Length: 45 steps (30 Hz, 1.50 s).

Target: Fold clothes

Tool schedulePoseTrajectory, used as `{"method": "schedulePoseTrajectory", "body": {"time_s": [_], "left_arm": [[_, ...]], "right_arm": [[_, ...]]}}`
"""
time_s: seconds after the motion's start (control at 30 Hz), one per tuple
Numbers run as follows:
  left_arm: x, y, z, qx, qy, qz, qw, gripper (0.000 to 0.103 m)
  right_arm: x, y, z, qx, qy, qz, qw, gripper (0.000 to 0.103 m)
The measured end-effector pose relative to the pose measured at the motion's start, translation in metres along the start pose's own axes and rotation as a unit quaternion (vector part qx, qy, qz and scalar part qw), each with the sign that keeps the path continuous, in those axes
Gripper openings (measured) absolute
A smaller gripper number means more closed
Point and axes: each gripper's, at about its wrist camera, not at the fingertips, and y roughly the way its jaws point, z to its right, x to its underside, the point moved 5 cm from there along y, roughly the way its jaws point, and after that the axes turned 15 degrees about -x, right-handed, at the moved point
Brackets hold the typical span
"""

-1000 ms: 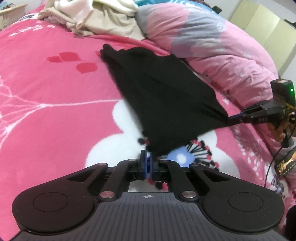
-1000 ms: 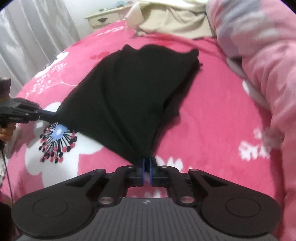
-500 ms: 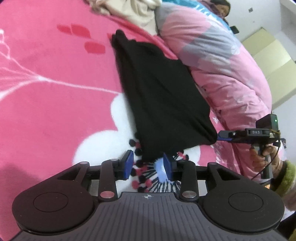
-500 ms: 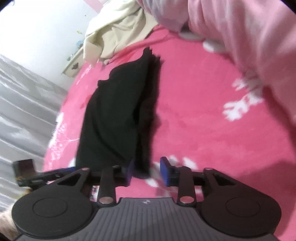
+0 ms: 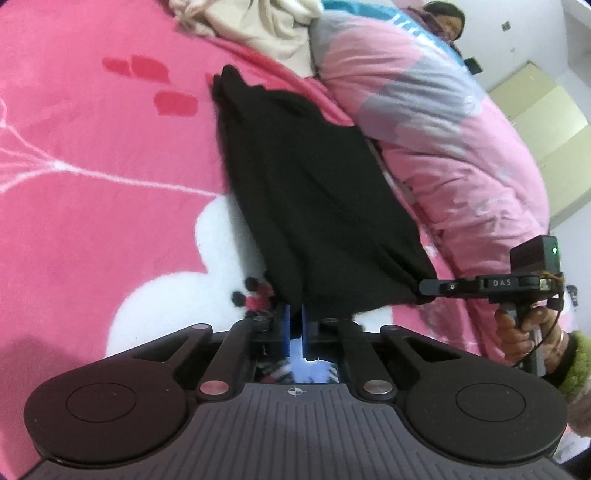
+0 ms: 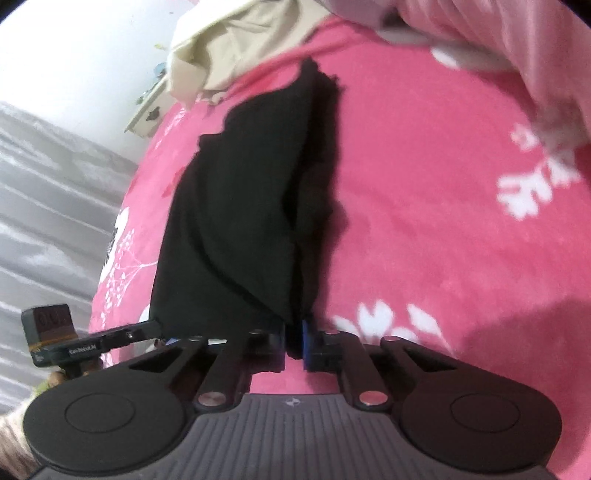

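A black garment (image 5: 314, 192) lies lengthwise on the pink flowered bedspread (image 5: 92, 184), folded into a long strip. My left gripper (image 5: 294, 325) is at its near left corner, jaws closing, with black cloth pinched between the blue pads. To its right, my right gripper (image 5: 423, 287) grips the other near corner. In the right wrist view the same garment (image 6: 236, 206) runs away from my right gripper (image 6: 294, 341), whose jaws are closing with a bunched fold of cloth between them. My left gripper (image 6: 157, 326) shows at the left edge of the cloth.
A rolled pink and grey duvet (image 5: 443, 129) borders the garment on the right. Beige clothes (image 5: 266, 26) are heaped at the far end. A person's hand (image 5: 524, 325) holds the right gripper's handle. A nightstand (image 6: 147, 114) and grey curtain (image 6: 48, 184) stand beyond the bed.
Both grippers let go of the garment's near corners, opened, then closed on the cloth again. Both wrists rolled, and the garment went from stretched between them to lying along the bed.
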Motion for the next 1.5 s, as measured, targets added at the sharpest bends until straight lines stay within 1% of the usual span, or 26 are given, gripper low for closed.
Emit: {"method": "schedulePoseTrajectory", "body": {"time_s": [0.1,0.17,0.23,0.3,0.4,0.43,0.5,0.53,0.57,0.6,0.63,0.67,0.7,0.73,0.8,0.87,0.93,1.0,1.03,1.07,1.1,1.13,1.17,1.2,1.27,1.5], "left_arm": [[0.001,-0.026,0.0,0.016,-0.002,0.003,0.9999,0.003],[0.011,-0.045,0.002,0.023,0.008,-0.007,0.9997,0.003],[0.029,-0.061,0.008,0.018,0.03,-0.023,0.9991,0.003],[0.058,-0.074,0.011,0.015,0.045,-0.054,0.9974,0.003],[0.098,-0.077,0.009,0.002,0.057,-0.097,0.9936,0.003],[0.107,-0.071,0.005,-0.02,0.063,-0.106,0.9922,0.003],[0.124,-0.06,-0.002,-0.061,0.075,-0.122,0.9878,0.003],[0.123,-0.062,-0.002,-0.061,0.07,-0.118,0.9886,0.004],[0.122,-0.064,-0.003,-0.062,0.064,-0.114,0.9894,0.004],[0.121,-0.067,-0.003,-0.063,0.059,-0.11,0.9902,0.007],[0.12,-0.069,-0.003,-0.064,0.055,-0.105,0.9909,0.014],[0.118,-0.076,-0.001,-0.065,0.063,-0.093,0.9915,0.02],[0.115,-0.083,0.002,-0.067,0.071,-0.081,0.9919,0.029],[0.112,-0.086,0.004,-0.069,0.074,-0.071,0.9924,0.03],[0.11,-0.079,0.007,-0.073,0.075,-0.065,0.9924,0.03],[0.108,-0.072,0.011,-0.077,0.077,-0.059,0.9924,0.03],[0.112,-0.063,0.016,-0.09,0.087,-0.066,0.9899,0.03],[0.119,-0.058,0.02,-0.104,0.1,-0.071,0.9869,0.03],[0.121,-0.056,0.02,-0.109,0.106,-0.068,0.986,0.03],[0.123,-0.056,0.021,-0.111,0.107,-0.065,0.9859,0.03],[0.123,-0.056,0.02,-0.111,0.104,-0.064,0.9863,0.03],[0.122,-0.055,0.019,-0.11,0.098,-0.065,0.9869,0.03],[0.122,-0.055,0.018,-0.109,0.093,-0.066,0.9875,0.03],[0.121,-0.055,0.017,-0.109,0.091,-0.066,0.9877,0.03],[0.121,-0.055,0.016,-0.107,0.09,-0.067,0.9879,0.03],[0.124,-0.059,0.017,-0.109,0.109,-0.066,0.9858,0.03]], "right_arm": [[0.005,-0.016,-0.018,-0.014,-0.008,0.001,1.0,0.008],[0.016,-0.027,-0.029,-0.02,-0.01,-0.01,1.0,0.008],[0.034,-0.037,-0.041,-0.022,-0.009,-0.028,0.999,0.008],[0.06,-0.043,-0.051,-0.03,0.003,-0.051,0.998,0.008],[0.104,-0.044,-0.058,-0.032,0.017,-0.083,0.996,0.008],[0.118,-0.041,-0.055,-0.027,0.023,-0.091,0.995,0.009],[0.14,-0.03,-0.042,0.002,0.032,-0.103,0.994,0.014],[0.145,-0.026,-0.033,0.023,0.038,-0.107,0.993,0.016],[0.146,-0.024,-0.027,0.029,0.05,-0.11,0.992,0.018],[0.143,-0.027,-0.027,0.024,0.054,-0.11,0.992,0.02],[0.137,-0.033,-0.03,0.019,0.049,-0.109,0.993,0.021],[0.131,-0.039,-0.035,0.019,0.032,-0.108,0.994,0.026],[0.123,-0.045,-0.041,0.023,0.008,-0.101,0.995,0.028],[0.114,-0.05,-0.046,0.026,-0.012,-0.092,0.995,0.028],[0.094,-0.053,-0.05,0.033,-0.033,-0.064,0.997,0.028],[0.077,-0.047,-0.05,0.042,-0.061,-0.035,0.997,0.028],[0.063,-0.037,-0.05,0.05,-0.089,-0.013,0.995,0.026],[0.056,-0.022,-0.05,0.055,-0.106,-0.008,0.993,0.026],[0.055,-0.014,-0.049,0.057,-0.113,-0.013,0.992,0.026],[0.055,-0.005,-0.048,0.059,-0.12,-0.021,0.991,0.022],[0.055,0.002,-0.047,0.06,-0.129,-0.029,0.989,0.015],[0.055,0.004,-0.046,0.059,-0.136,-0.032,0.988,0.012],[0.055,0.003,-0.046,0.059,-0.143,-0.032,0.988,0.007],[0.055,0.001,-0.047,0.063,-0.151,-0.027,0.986,0.004],[0.055,-0.003,-0.048,0.067,-0.156,-0.015,0.985,0.003],[0.056,-0.016,-0.042,0.076,-0.137,0.023,0.987,0.002]]}}
